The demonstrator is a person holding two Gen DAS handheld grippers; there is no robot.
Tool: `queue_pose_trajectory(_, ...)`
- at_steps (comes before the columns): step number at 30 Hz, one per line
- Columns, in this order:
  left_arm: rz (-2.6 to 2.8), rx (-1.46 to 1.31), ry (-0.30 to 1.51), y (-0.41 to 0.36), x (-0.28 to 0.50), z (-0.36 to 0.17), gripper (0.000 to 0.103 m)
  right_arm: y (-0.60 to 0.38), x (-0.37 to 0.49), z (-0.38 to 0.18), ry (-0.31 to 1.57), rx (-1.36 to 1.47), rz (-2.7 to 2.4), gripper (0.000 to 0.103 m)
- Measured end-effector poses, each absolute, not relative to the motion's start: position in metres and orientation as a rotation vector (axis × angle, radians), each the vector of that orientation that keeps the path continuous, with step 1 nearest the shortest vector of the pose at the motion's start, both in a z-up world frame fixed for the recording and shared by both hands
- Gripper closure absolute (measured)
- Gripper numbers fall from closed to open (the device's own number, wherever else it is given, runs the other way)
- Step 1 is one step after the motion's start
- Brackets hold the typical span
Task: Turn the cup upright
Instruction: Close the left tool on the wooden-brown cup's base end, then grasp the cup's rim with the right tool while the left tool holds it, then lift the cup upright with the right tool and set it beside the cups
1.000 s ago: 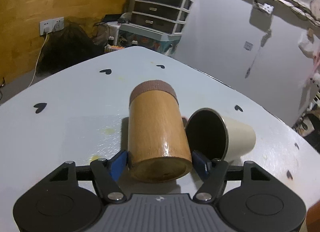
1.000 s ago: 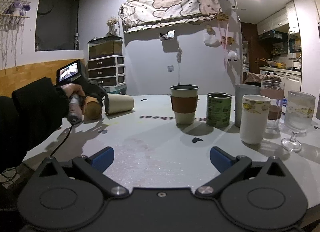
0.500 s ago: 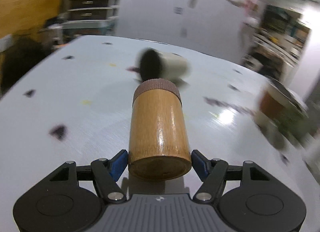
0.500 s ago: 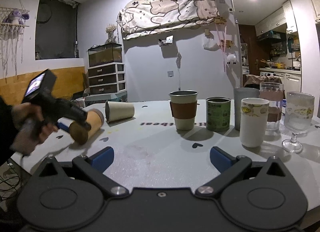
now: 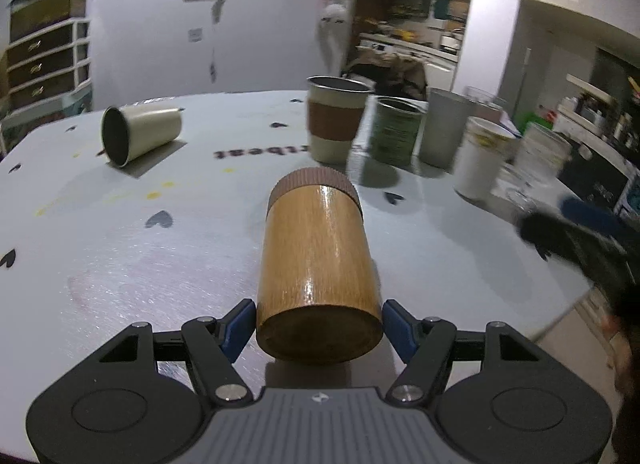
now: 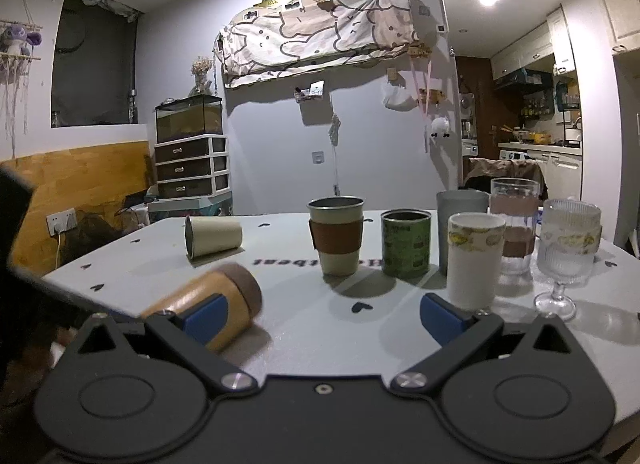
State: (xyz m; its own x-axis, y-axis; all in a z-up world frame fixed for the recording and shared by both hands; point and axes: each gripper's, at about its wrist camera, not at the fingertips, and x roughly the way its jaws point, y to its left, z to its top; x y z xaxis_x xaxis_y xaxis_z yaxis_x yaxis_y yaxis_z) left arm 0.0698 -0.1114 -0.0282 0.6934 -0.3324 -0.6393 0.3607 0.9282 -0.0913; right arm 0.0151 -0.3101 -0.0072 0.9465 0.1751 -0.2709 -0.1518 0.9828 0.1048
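Observation:
My left gripper (image 5: 318, 324) is shut on a wooden cup (image 5: 318, 264) with a ribbed brown band at its far end. The cup lies roughly level, its base toward the camera, just above the white table (image 5: 120, 264). In the right wrist view the same cup (image 6: 216, 296) is at lower left, tilted, band end up and to the right. My right gripper (image 6: 322, 314) is open and empty near the table's front edge. A cream metal cup (image 5: 140, 134) lies on its side at the far left; it also shows in the right wrist view (image 6: 214, 236).
Upright cups stand in a row at the right: a sleeved steel cup (image 6: 336, 240), a green tin (image 6: 406, 242), a grey tumbler (image 6: 460, 220), a white paper cup (image 6: 474, 260), a glass (image 6: 514, 224) and a stemmed glass (image 6: 566, 252). A drawer unit (image 6: 192, 168) stands behind.
My left gripper has carried the wooden cup away from the cream cup, toward the table's front, and swung right. The right gripper has stayed still.

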Motion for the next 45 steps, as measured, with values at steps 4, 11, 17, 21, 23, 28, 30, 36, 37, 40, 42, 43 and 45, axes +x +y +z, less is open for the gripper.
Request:
queue_pose_trajectory(4, -0.389, 0.031, 0.697, -0.108, 0.063, -0.027, 0.033, -0.318, 0.053, -0.001, 0.419, 0.256, 0.191, 0.0)
queue_pose_trajectory(11, -0.391, 0.017, 0.688, -0.104, 0.06, -0.028, 0.033, -0.327, 0.141, -0.026, 0.822, 0.735, 0.306, 0.0)
queue_pose_trajectory(17, -0.4, 0.086, 0.649, -0.11, 0.053, -0.03, 0.033, -0.308, 0.177, -0.043, 0.988, 0.886, 0.317, 0.001)
queue_pose_trajectory(21, -0.408, 0.119, 0.633, -0.113, 0.048, -0.03, 0.033, -0.295, 0.191, -0.049, 1.05, 0.925, 0.331, 0.005)
queue_pose_trajectory(23, -0.411, 0.128, 0.629, -0.113, 0.047, -0.031, 0.033, -0.293, 0.195, -0.05, 1.081, 0.933, 0.328, 0.01)
queue_pose_trajectory(28, -0.412, 0.137, 0.623, -0.113, 0.046, -0.031, 0.033, -0.294, 0.209, -0.055, 1.152, 0.947, 0.311, 0.017)
queue_pose_trajectory(30, -0.409, 0.143, 0.619, -0.114, 0.045, -0.031, 0.033, -0.295, 0.214, -0.054, 1.18, 0.934, 0.31, 0.021)
queue_pose_trajectory(36, -0.449, 0.117, 0.625, -0.113, 0.046, -0.032, 0.033, -0.294, 0.199, -0.025, 1.11, 0.796, 0.336, 0.031)
queue_pose_trajectory(37, -0.452, 0.113, 0.631, -0.114, 0.048, -0.033, 0.03, -0.293, 0.195, -0.015, 1.08, 0.752, 0.347, 0.031)
queue_pose_trajectory(40, -0.47, 0.077, 0.662, -0.114, 0.053, -0.037, 0.006, -0.29, 0.177, 0.013, 1.018, 0.635, 0.385, 0.031)
queue_pose_trajectory(42, -0.487, 0.057, 0.663, -0.115, 0.053, -0.038, 0.005, -0.288, 0.168, 0.026, 0.995, 0.57, 0.407, 0.031)
queue_pose_trajectory(43, -0.495, 0.048, 0.664, -0.115, 0.053, -0.038, 0.003, -0.287, 0.165, 0.032, 0.976, 0.528, 0.407, 0.031)
queue_pose_trajectory(45, -0.499, 0.032, 0.657, -0.115, 0.052, -0.038, 0.0, -0.286, 0.159, 0.044, 0.915, 0.418, 0.394, 0.031)
